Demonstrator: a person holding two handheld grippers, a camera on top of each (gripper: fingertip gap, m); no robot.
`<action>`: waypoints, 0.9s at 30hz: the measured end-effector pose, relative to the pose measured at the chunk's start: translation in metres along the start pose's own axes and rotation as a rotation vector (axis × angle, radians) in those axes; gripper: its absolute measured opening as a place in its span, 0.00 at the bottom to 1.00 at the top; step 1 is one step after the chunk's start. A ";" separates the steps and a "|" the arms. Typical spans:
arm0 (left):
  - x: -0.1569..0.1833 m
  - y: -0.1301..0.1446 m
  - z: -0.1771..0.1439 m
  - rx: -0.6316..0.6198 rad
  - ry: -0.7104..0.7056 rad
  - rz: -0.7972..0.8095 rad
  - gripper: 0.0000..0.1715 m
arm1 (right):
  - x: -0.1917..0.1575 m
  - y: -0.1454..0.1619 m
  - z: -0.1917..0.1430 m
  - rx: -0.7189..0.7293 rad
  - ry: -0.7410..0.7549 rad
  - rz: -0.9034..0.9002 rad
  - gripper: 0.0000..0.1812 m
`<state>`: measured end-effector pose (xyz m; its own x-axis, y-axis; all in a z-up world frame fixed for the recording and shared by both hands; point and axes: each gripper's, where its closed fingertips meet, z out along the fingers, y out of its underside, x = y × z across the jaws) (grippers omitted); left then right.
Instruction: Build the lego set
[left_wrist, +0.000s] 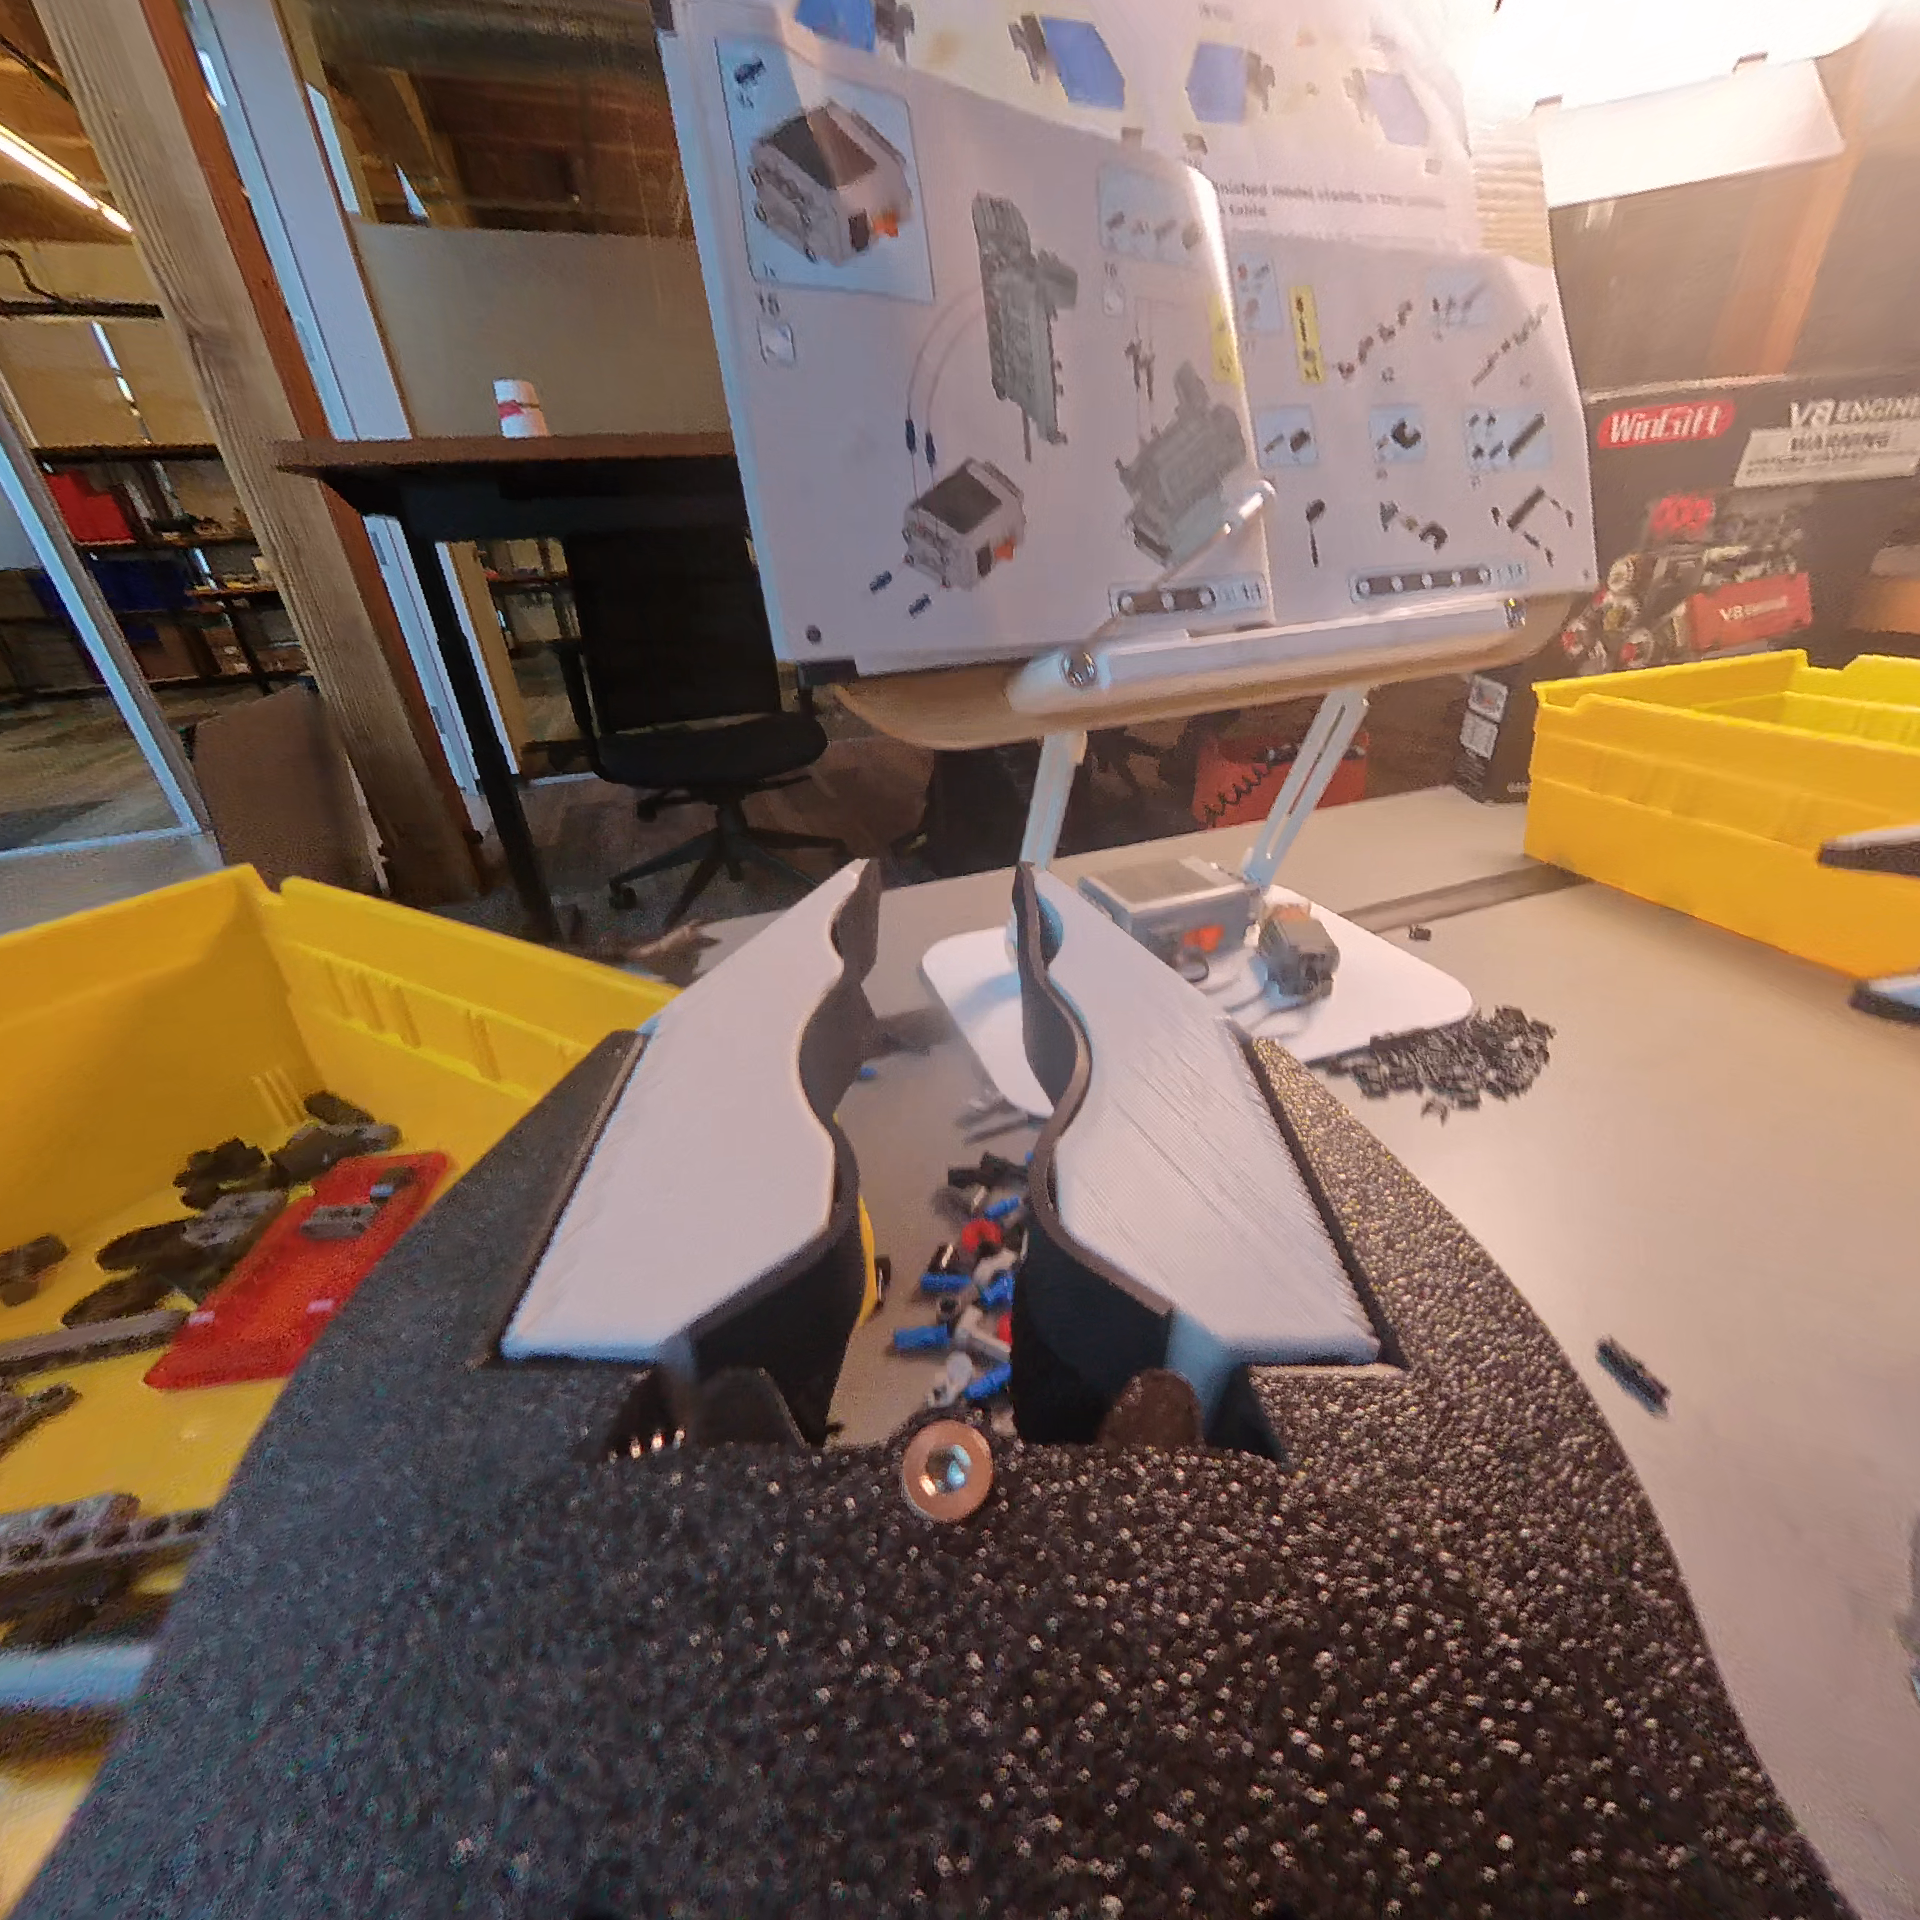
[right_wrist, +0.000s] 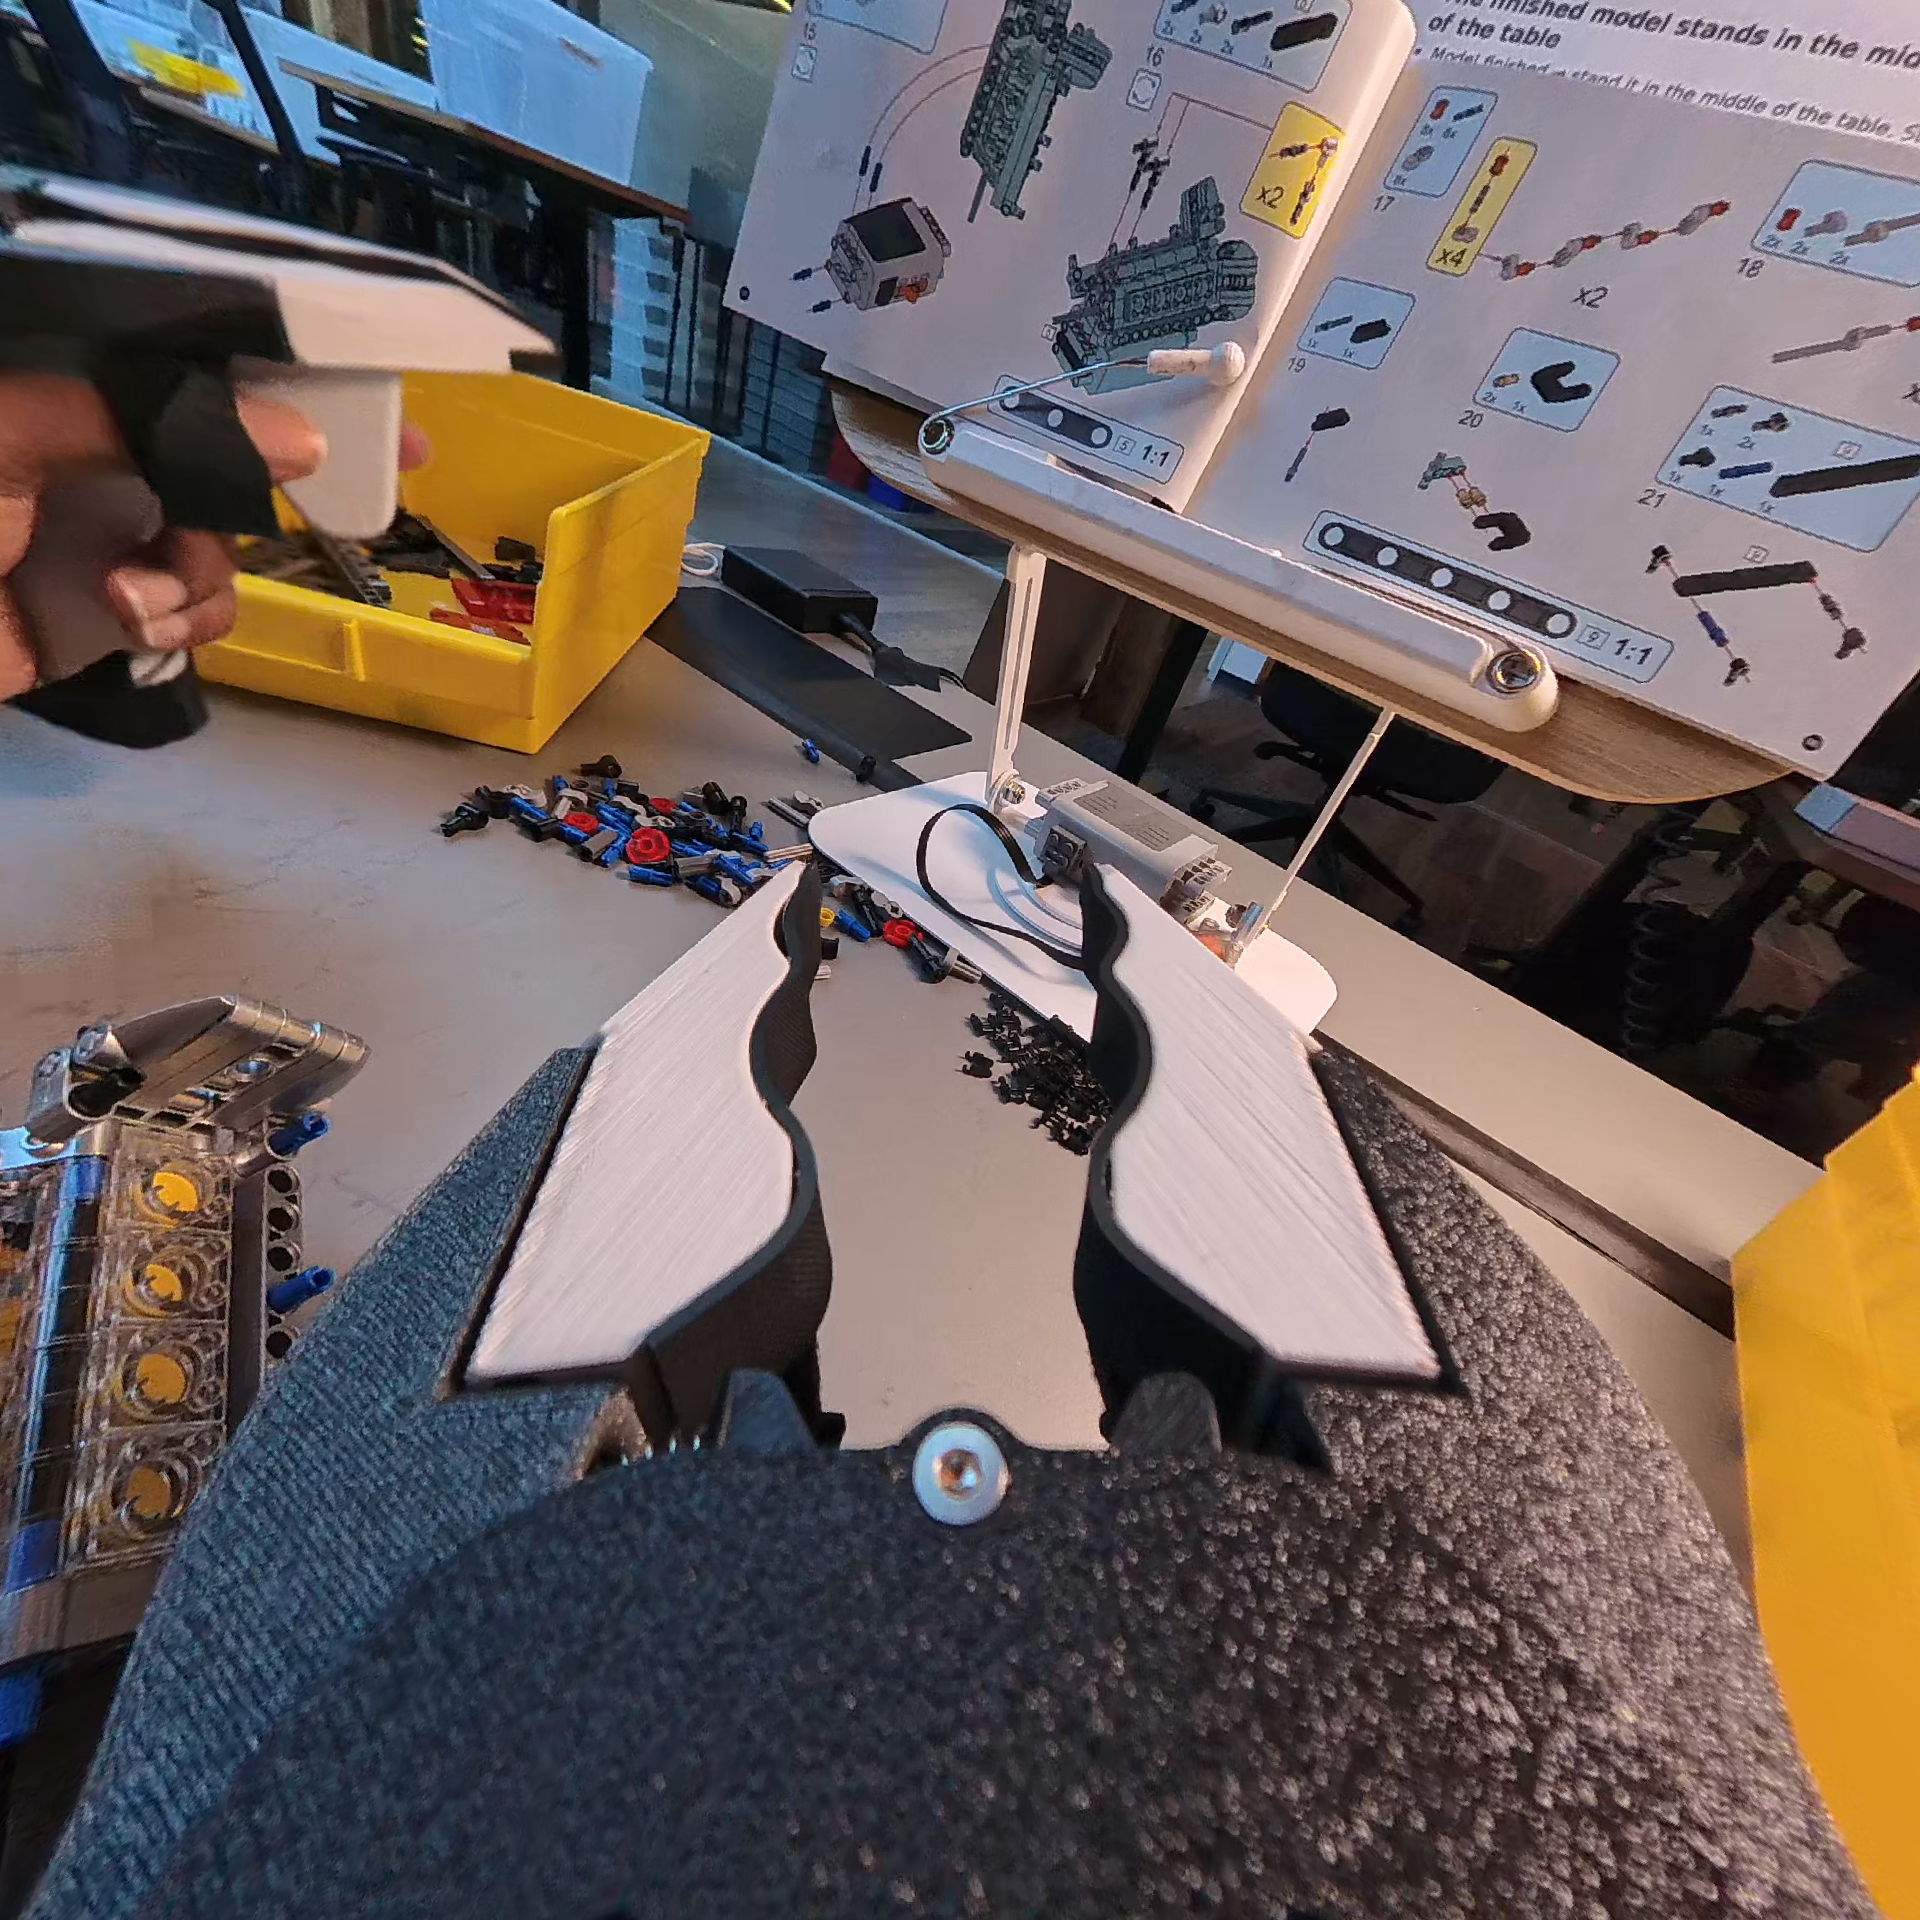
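Left wrist view: left gripper (left_wrist: 945, 894) spread, empty, above mixed blue, red and grey small parts (left_wrist: 966, 1278) on grey table (left_wrist: 1558, 1195), beside yellow bin (left_wrist: 156, 1039). Right wrist view: right gripper (right_wrist: 945, 883) spread wide, empty, over heap of black pins (right_wrist: 1039, 1070), near white stand base (right_wrist: 883, 831); engine model (right_wrist: 135, 1247) at left.

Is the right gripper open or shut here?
Open. In its own wrist view the right gripper shows bare table between its two spread fingers, with nothing held.
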<state>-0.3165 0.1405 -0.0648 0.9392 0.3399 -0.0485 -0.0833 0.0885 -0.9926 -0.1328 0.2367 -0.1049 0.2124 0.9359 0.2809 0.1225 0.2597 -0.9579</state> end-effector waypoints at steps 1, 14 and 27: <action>-0.003 -0.011 0.005 0.029 -0.004 -0.010 0.14 | 0.000 0.000 0.000 -0.001 0.001 -0.001 0.27; -0.037 -0.126 0.077 0.245 -0.057 0.027 0.00 | -0.007 0.002 0.002 -0.017 -0.007 -0.052 0.27; -0.041 -0.121 0.091 0.228 -0.051 0.016 0.00 | -0.014 0.006 0.004 -0.030 -0.013 -0.144 0.27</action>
<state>-0.3754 0.2009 0.0675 0.9197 0.3892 -0.0523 -0.1762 0.2898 -0.9407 -0.1386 0.2260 -0.1154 0.1783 0.8925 0.4143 0.1794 0.3845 -0.9055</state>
